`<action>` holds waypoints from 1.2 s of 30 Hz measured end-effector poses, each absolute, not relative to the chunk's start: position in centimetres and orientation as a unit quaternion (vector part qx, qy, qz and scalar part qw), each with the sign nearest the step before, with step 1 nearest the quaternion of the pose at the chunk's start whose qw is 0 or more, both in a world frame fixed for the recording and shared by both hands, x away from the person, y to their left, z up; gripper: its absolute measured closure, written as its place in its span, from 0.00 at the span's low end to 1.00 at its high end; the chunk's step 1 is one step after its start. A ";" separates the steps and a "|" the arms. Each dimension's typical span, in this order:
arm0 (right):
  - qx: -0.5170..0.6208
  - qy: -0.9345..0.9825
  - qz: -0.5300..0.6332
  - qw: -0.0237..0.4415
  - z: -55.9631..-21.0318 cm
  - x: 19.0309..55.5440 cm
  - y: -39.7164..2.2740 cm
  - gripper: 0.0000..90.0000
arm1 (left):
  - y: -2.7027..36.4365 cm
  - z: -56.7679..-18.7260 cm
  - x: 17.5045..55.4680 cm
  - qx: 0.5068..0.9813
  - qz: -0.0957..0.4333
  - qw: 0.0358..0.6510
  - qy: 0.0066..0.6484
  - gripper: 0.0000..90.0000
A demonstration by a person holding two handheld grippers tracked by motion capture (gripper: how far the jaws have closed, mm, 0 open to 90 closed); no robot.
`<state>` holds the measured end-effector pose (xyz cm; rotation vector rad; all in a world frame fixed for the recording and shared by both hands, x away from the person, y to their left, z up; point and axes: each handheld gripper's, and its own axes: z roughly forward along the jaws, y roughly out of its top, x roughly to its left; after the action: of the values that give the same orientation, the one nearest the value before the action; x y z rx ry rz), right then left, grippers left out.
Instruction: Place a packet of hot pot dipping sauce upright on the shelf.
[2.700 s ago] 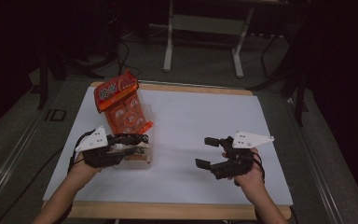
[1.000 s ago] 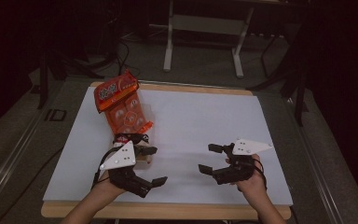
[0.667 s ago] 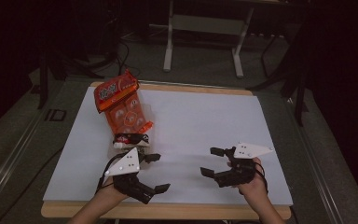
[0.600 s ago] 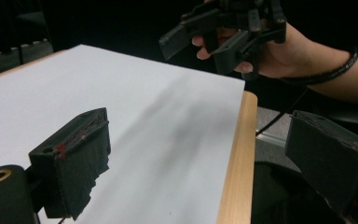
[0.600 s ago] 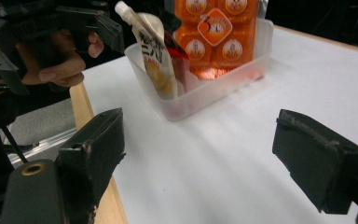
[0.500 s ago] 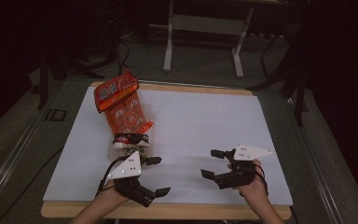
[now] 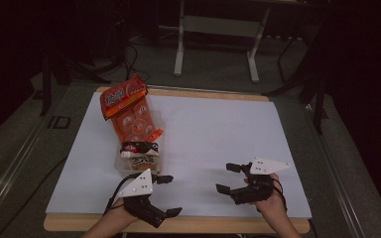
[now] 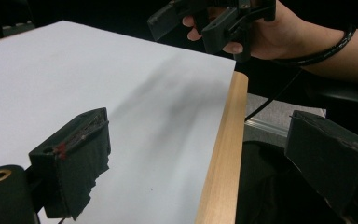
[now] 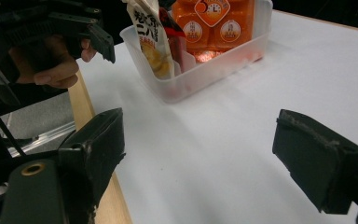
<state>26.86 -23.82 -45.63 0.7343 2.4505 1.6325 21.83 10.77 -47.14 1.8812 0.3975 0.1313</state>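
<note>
**Two empty grippers, snacks waiting in the tub**

Two grippers sit near the table's front edge. The left gripper (image 7: 168,195) is spread wide and holds nothing; it is just in front of the clear tub (image 7: 124,165). The right gripper (image 7: 229,178) is spread too, well to the right of the tub. Inside the tub stand a small snack pack (image 7: 140,148) and, behind it, the big orange bag (image 7: 129,106). To do well, go slowly and pinch one pack at its top edge.

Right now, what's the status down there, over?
Left gripper and right gripper open, empty, near table edge. Snack packs upright in clear bin, untouched. White tabletop between them bare.
</note>
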 end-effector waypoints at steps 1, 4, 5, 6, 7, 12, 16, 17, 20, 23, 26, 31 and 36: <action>0.243 0.807 0.536 0.053 -45.7 26.8 -23.9 0.18 | 10.8 -47.2 21.8 0.802 0.056 0.569 0.170 0.08; 0.245 0.806 0.535 0.055 -45.9 26.8 -24.1 0.18 | 10.9 -47.5 21.8 0.803 0.055 0.567 0.174 0.08; 0.247 0.807 0.534 0.055 -46.0 26.8 -24.2 0.18 | 10.9 -47.7 21.8 0.803 0.054 0.567 0.175 0.08; 0.248 0.807 0.533 0.056 -46.0 26.8 -24.3 0.18 | 10.9 -47.8 21.8 0.805 0.055 0.565 0.175 0.08; 0.248 0.808 0.532 0.057 -46.1 26.8 -24.3 0.18 | 10.9 -47.9 21.9 0.806 0.057 0.562 0.176 0.08; 0.251 0.809 0.528 0.059 -46.3 26.7 -24.6 0.18 | 11.0 -48.5 21.9 0.811 0.058 0.553 0.183 0.08; 0.257 0.809 0.525 0.059 -46.7 26.7 -24.9 0.18 | 11.1 -48.8 22.0 0.811 0.056 0.553 0.185 0.07; 0.257 0.809 0.525 0.059 -46.8 26.8 -24.9 0.18 | 11.1 -48.9 22.0 0.810 0.057 0.553 0.186 0.07; 0.257 0.811 0.522 0.063 -46.9 26.8 -24.9 0.18 | 11.1 -49.0 22.0 0.809 0.059 0.552 0.191 0.05; 0.258 0.813 0.518 0.064 -47.4 26.8 -24.9 0.18 | 11.1 -49.3 21.9 0.809 0.062 0.552 0.191 0.05; 0.256 0.819 0.510 0.069 -47.9 26.8 -24.8 0.18 | 11.1 -49.6 21.9 0.810 0.063 0.550 0.191 0.05; 0.252 0.826 0.499 0.072 -48.7 26.8 -24.7 0.18 | 11.0 -50.3 21.9 0.809 0.066 0.550 0.199 0.05; 0.254 0.828 0.496 0.070 -49.2 26.9 -24.7 0.18 | 11.0 -50.6 21.8 0.811 0.078 0.545 0.197 0.05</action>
<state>26.92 -24.68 -49.18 0.7637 2.4910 1.4920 21.75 10.98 -50.60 1.9241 0.4661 0.1859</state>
